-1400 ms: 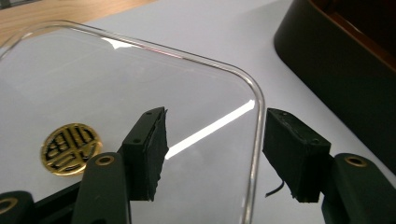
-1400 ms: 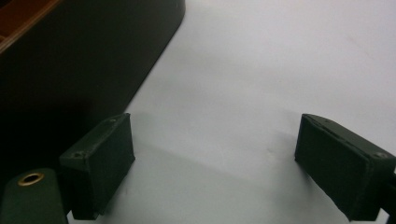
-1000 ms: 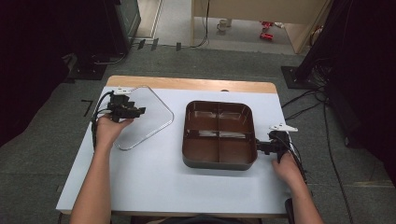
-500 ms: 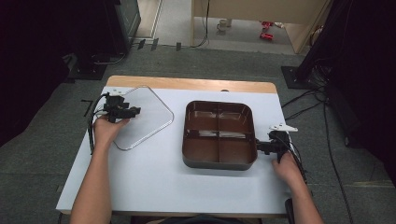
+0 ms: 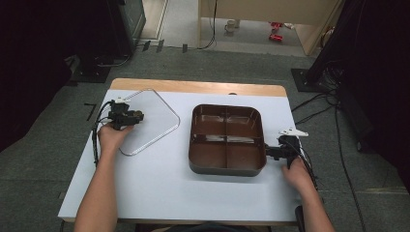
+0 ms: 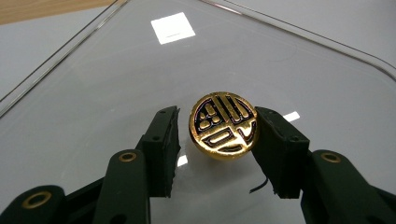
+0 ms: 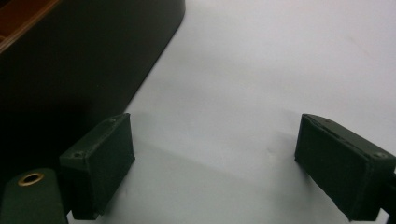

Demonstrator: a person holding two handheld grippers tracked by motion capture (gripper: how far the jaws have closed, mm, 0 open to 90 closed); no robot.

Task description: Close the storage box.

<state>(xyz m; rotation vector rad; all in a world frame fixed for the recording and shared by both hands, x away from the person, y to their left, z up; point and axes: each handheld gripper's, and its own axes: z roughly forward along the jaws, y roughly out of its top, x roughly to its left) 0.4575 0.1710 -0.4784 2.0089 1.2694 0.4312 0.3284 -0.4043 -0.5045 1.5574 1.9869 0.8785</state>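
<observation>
White table [image 5: 159,193] on grey floor [image 5: 48,164], dark surroundings.

- My left gripper [image 6: 217,135] has matt black jaws with brass-coloured rivets at the joints.
- The knob [image 6: 223,125] between those jaws is gold, with a dark inlaid emblem of bars and curved strokes inside a gold ring.
- The lid [image 5: 147,121] under the knob is clear glass with a thin metallic rim; it shows white reflections of a light.
- My right gripper [image 7: 212,163] has black pads; I see one brass-coloured rivet at its lower left.
- The tray [image 5: 227,140] is dark brown inside, with four compartments, and near-black on its outer wall.
- The table [image 5: 159,183] is plain pale grey-white, with a light wood strip along its far edge.
- The floor [image 5: 43,159] is grey-green.
</observation>
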